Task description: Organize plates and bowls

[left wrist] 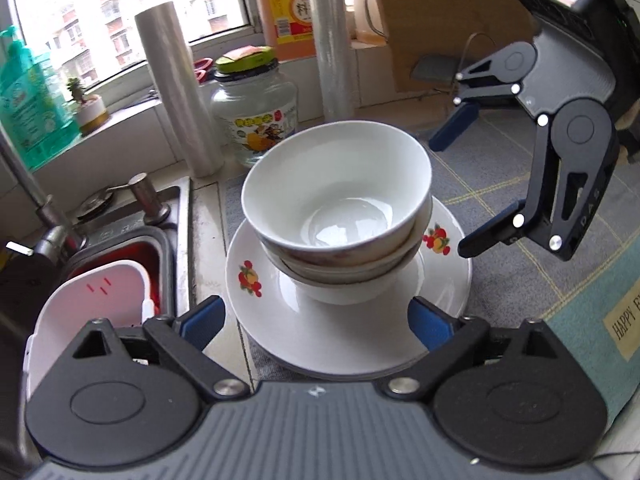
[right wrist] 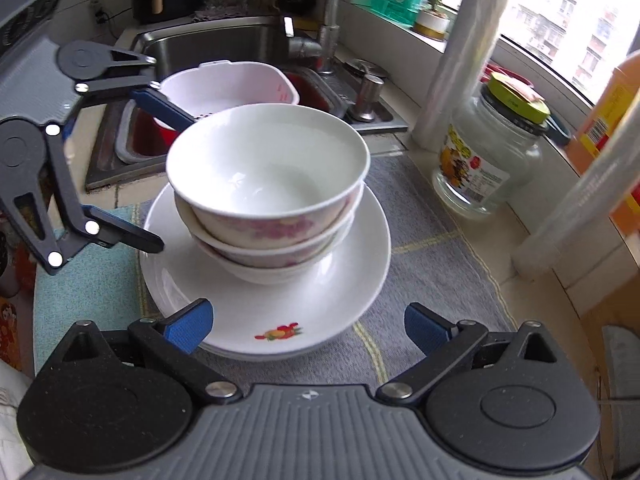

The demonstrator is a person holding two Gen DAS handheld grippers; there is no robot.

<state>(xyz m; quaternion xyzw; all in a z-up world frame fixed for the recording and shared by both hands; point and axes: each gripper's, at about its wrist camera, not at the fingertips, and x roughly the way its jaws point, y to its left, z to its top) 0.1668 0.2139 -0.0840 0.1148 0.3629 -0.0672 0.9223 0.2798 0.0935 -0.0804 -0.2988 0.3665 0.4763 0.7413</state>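
the bowls (left wrist: 336,196) sit nested, slightly askew, on the stacked plates (left wrist: 348,332), which rest on a grey mat (right wrist: 432,248) on the surface beside the sink (right wrist: 224,46): smaller pieces on the broad base, so the pile stands steady. both the left tongs (left wrist: 316,322) and right tongs (right wrist: 308,322) are spread wide and grasp nothing, flanking the pile without touching it, which suggests the stack is finished.

Count: 3 bowls (left wrist: 336,196) nested, on plates (left wrist: 348,320), at least 2 stacked, lower edge only partly visible. 2 grippers: left (left wrist: 316,322), right (right wrist: 308,326). 1 jar (left wrist: 254,120). 2 film rolls (left wrist: 176,92). 1 orange bottle (left wrist: 288,8). 1 green bottle (left wrist: 28,96). 1 potted plant (left wrist: 86,102). 1 white basket (right wrist: 236,84) in sink (right wrist: 224,42).
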